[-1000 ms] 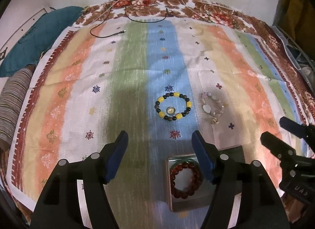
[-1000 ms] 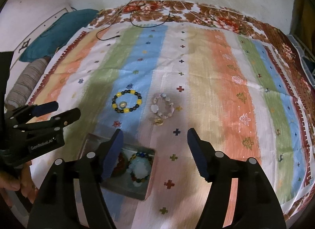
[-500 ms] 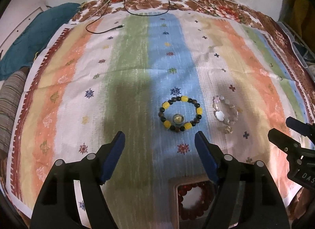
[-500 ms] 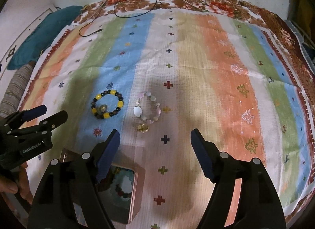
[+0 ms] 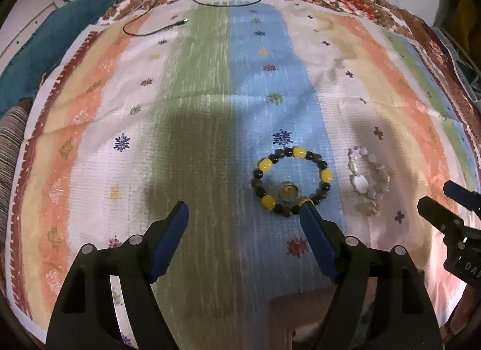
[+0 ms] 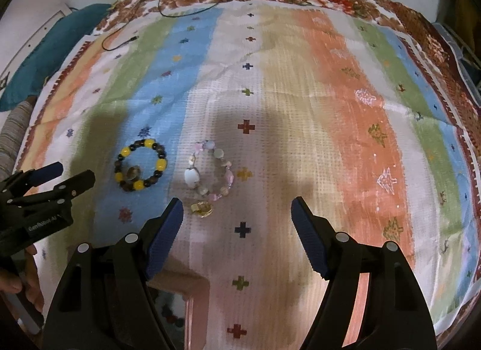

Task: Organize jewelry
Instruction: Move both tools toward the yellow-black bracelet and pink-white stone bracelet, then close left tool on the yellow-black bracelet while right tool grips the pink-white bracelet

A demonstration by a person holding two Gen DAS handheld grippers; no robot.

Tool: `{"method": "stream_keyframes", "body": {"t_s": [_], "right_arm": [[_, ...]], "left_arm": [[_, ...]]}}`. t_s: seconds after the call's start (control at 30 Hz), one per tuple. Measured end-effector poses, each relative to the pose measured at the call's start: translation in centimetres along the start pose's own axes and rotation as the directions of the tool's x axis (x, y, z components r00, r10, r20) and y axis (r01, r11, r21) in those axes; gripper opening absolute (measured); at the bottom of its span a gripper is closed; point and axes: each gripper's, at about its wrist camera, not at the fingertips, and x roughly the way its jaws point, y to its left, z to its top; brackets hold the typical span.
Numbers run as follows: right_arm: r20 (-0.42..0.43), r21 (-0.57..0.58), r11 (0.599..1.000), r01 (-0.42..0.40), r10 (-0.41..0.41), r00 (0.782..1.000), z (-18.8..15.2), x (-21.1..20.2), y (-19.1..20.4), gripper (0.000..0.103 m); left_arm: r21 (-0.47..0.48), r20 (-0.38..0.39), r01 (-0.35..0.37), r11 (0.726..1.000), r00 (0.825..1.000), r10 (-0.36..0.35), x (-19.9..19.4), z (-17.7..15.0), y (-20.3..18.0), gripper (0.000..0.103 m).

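A yellow-and-dark bead bracelet lies on the striped cloth with a small ring inside it. A pale pink bead bracelet lies to its right, with a small gold piece below it. My left gripper is open and empty, its right fingertip just short of the yellow bracelet. In the right wrist view my right gripper is open and empty just behind the pale bracelet and the gold piece. The yellow bracelet lies to the left. The jewelry box shows at the bottom, partly hidden.
A black cable lies at the far edge of the cloth. A teal cushion and a striped roll sit at the left. The box's rim shows between the left fingers. The other gripper shows at each view's side.
Both grippers have moved forward over the cloth toward the two bracelets. The box has slid down and mostly out of both views. Both grippers stay open.
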Motion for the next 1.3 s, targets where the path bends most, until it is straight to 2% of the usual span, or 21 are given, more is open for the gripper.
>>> {"method": "stream_keyframes", "body": {"t_s": [0.2, 0.43, 0.57, 0.87, 1.0, 1.07, 1.1, 1.2, 1.27, 1.3], "right_arm": [[-0.016, -0.005, 0.999, 0.036, -0.036, 0.999, 0.7, 1.7, -0.1, 0.074], [-0.038, 0.017, 0.999, 0.033, -0.033, 0.999, 1.4, 3.5, -0.3, 0.074], [-0.058, 0.033, 0.999, 0.014, -0.012, 0.998, 1.7, 4.5, -0.3, 0.074], [-0.053, 0.027, 0.999, 0.045, -0.043, 0.998, 2.3, 5.8, -0.1, 0.074], [-0.083, 0.018, 0.998, 0.053, -0.052, 0.995, 2.3, 6.6, -0.1, 0.073], [-0.104, 0.017, 0.997, 0.070, -0.068, 0.992, 2.2, 7.0, -0.2, 0.053], [-0.104, 0.016, 0.997, 0.070, -0.068, 0.992, 2.2, 7.0, -0.2, 0.053], [-0.104, 0.005, 0.998, 0.057, -0.056, 0.993, 2.2, 6.8, 0.0, 0.038], [-0.110, 0.009, 0.999, 0.048, -0.047, 0.993, 2.2, 6.8, -0.1, 0.026], [-0.111, 0.009, 0.999, 0.046, -0.044, 0.993, 2.2, 6.8, -0.2, 0.023]], "left_arm": [[0.011, -0.021, -0.014, 1.000, 1.000, 0.014, 1.7, 0.7, 0.6, 0.076], [-0.026, -0.063, -0.002, 1.000, 0.998, 0.001, 3.8, 1.1, 1.5, 0.076], [-0.004, -0.049, -0.003, 1.000, 0.999, 0.002, 4.1, 1.7, 1.5, 0.076], [0.021, -0.069, -0.013, 1.000, 0.998, 0.015, 6.0, 2.2, 1.0, 0.076], [0.059, -0.071, -0.036, 0.998, 0.997, 0.040, 6.5, 2.1, 0.6, 0.076], [0.079, -0.065, -0.044, 0.996, 0.997, 0.049, 6.5, 1.9, 0.4, 0.076], [0.075, -0.060, -0.044, 0.996, 0.997, 0.049, 6.6, 1.9, 0.5, 0.076], [0.075, -0.055, -0.052, 0.996, 0.997, 0.056, 6.5, 1.8, 0.4, 0.070], [0.078, -0.055, -0.046, 0.996, 0.997, 0.050, 6.3, 1.7, 0.4, 0.059], [0.078, -0.056, -0.042, 0.996, 0.997, 0.047, 6.2, 1.7, 0.4, 0.056]]}}
